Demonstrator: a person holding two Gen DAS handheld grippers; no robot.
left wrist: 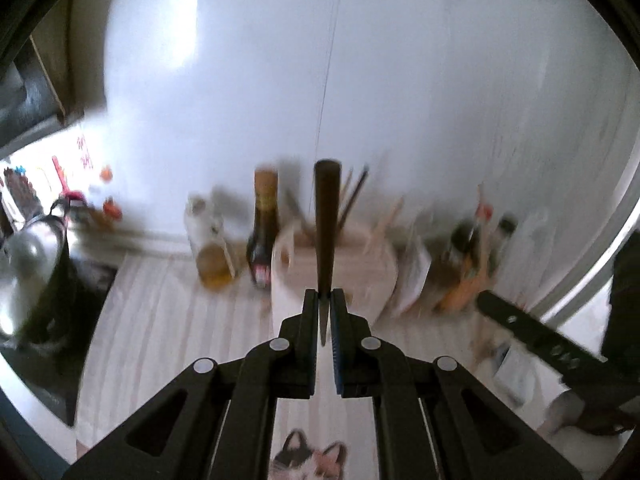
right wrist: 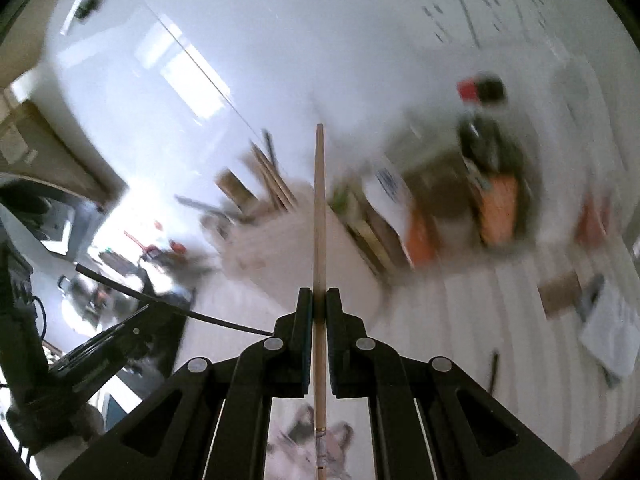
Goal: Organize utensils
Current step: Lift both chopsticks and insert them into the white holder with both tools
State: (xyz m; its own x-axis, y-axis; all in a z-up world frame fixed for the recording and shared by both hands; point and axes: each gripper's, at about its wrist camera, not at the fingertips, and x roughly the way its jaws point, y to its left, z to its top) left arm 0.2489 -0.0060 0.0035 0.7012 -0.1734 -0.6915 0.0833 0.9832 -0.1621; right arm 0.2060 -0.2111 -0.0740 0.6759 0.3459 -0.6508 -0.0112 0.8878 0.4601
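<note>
Between the left gripper's (left wrist: 324, 300) fingers (left wrist: 309, 312) a dark-handled utensil (left wrist: 326, 224) is pinched by its thin metal end, the brown handle sticking straight out past the fingertips. Left of those fingers, on the pale striped bench (left wrist: 160, 320), stand a clear bottle of yellow oil (left wrist: 210, 248) and a dark sauce bottle (left wrist: 264, 228). Just beyond the fingertips sits a pale utensil holder (left wrist: 360, 264) with sticks poking up from it, blurred. Right of it are more blurred bottles (left wrist: 468, 248). The right gripper (right wrist: 319, 300) has its fingers (right wrist: 305, 312) clamped on a light wooden chopstick (right wrist: 319, 208), which runs between them and far past the tips. The same holder (right wrist: 272, 248) shows beyond, to the left of the chopstick.
</note>
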